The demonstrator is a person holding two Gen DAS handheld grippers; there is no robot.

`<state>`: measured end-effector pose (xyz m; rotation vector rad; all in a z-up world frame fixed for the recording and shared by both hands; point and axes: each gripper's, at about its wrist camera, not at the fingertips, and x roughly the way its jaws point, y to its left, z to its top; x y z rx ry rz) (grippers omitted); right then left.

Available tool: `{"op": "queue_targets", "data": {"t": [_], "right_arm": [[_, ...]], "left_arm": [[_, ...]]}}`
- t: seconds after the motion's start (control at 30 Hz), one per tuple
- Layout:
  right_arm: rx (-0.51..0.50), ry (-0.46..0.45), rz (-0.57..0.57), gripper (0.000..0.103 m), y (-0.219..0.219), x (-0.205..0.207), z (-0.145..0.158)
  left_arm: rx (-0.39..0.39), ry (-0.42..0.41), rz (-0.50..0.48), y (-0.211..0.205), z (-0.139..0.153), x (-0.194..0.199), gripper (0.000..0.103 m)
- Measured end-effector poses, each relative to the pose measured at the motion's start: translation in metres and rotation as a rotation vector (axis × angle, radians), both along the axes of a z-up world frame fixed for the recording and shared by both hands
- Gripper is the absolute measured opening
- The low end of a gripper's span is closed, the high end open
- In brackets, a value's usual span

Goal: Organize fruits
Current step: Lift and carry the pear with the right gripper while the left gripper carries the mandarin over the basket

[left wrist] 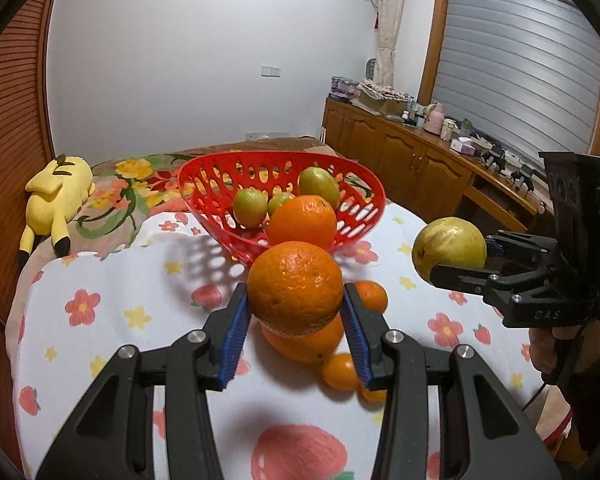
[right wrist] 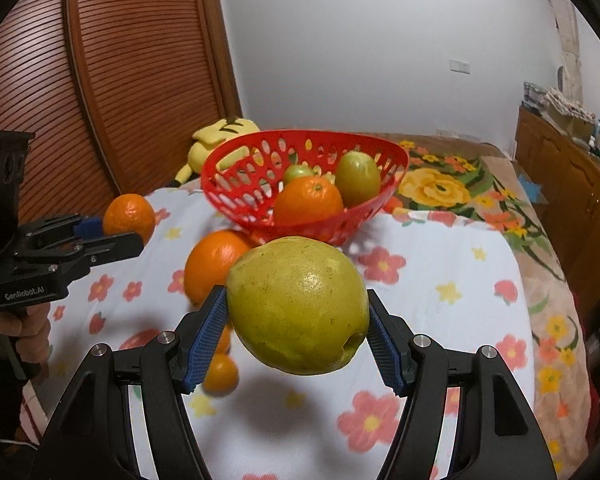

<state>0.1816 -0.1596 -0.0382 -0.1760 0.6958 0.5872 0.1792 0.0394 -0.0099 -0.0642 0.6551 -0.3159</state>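
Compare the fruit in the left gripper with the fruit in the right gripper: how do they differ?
The left gripper holds an orange, bright orange with a pebbled skin; the right gripper holds a yellow-green pear, smoother and finely speckled. The orange is round; the pear is more egg-shaped, with a dent near one end. Both are clamped between blue pads, lifted off the flowered cloth, short of the red basket.
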Motion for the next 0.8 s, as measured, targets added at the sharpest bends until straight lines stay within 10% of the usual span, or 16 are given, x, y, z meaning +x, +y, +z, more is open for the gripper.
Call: {"op": "queue_targets", "data": {"t": [0.8], "right_arm": [[-0.018, 0.010, 0.055, 0.068, 0.029, 0.076, 0.015]], "left_arm": [[0.013, 0.046, 0.023, 0.007, 0.003, 0.071, 0.044]]}}
